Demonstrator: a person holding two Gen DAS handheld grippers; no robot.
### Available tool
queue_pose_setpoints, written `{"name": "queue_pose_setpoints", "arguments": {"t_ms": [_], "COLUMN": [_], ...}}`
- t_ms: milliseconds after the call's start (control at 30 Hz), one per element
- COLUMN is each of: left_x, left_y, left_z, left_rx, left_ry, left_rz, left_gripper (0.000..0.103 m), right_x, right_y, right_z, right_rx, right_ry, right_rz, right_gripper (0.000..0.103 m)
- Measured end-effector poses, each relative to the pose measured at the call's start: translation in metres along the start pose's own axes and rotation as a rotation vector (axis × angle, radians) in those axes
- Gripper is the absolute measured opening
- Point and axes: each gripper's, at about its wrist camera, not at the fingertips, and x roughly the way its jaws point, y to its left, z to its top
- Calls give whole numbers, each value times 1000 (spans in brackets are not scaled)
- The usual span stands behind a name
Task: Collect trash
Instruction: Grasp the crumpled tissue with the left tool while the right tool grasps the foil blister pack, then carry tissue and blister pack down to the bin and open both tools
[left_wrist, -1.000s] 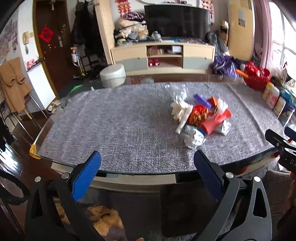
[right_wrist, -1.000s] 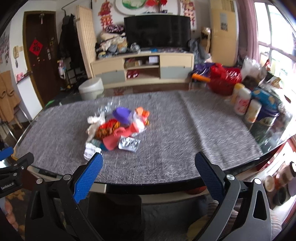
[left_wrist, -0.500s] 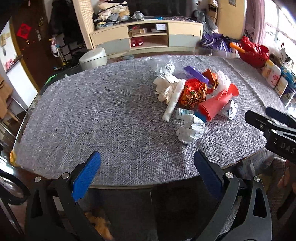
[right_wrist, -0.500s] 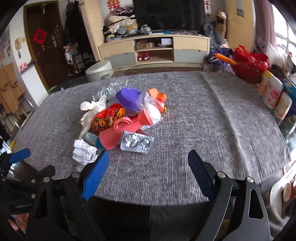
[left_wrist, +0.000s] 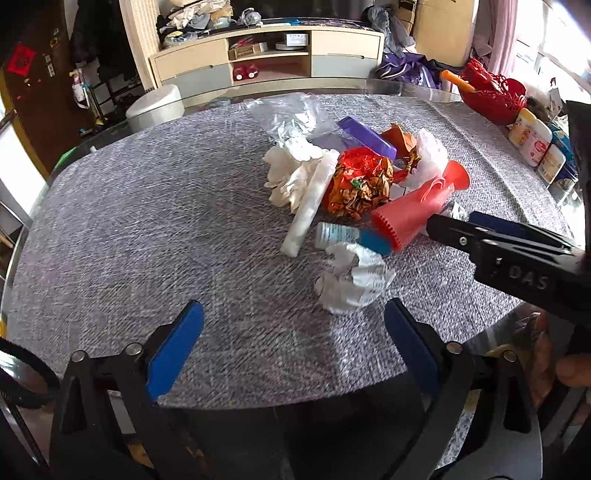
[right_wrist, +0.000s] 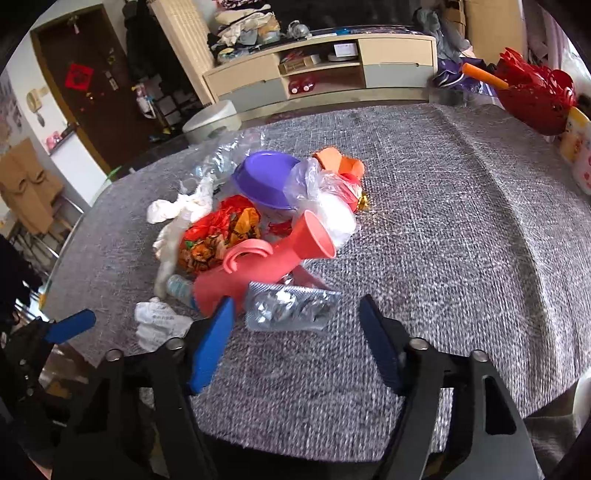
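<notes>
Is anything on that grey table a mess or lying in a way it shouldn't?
Yes. A heap of rubbish sits mid-table: a red funnel-shaped plastic piece tipped on its side, a purple bowl tilted among clear plastic bags, a crumpled red-orange wrapper, balled white paper and a used silver blister pack. Nothing looks spilled.

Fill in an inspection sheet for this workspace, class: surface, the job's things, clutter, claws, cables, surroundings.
Surface: grey woven mat covering the table.
Job's things: trash heap mid-table: coral plastic funnel-shaped piece, purple plastic bowl, crumpled white paper, silver foil blister pack.
Clutter: white lotion bottles and red basket at the table's edge.
Claws: left claw open, empty; right claw has just been closing, pads not yet touching the blister pack.
Cables: nothing seen.
Surroundings: beige TV cabinet, dark door.
</notes>
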Motion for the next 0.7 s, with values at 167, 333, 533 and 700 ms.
{"name": "queue_pose_setpoints", "arguments": {"t_ms": [167,333,533,700], "left_x": [10,23,21,7], "left_y": [-4,-10,-8,-5], "left_z": [9,12,11,8], "left_rx": [-3,-4,-19,-27], "left_ry": [3,25,16,-5], "left_rz": [-40,-88,-127,-117], "left_gripper": [86,66,33,27], "right_x": [9,17,14,-8], "right_y": [-1,1,7,8], "right_z": [5,2,3,4], "right_rx": [7,10,-13,-37], "right_ry": [15,31,12,-21], "right_rz": [50,92,51,6], "right_gripper": [58,50,50,50]}}
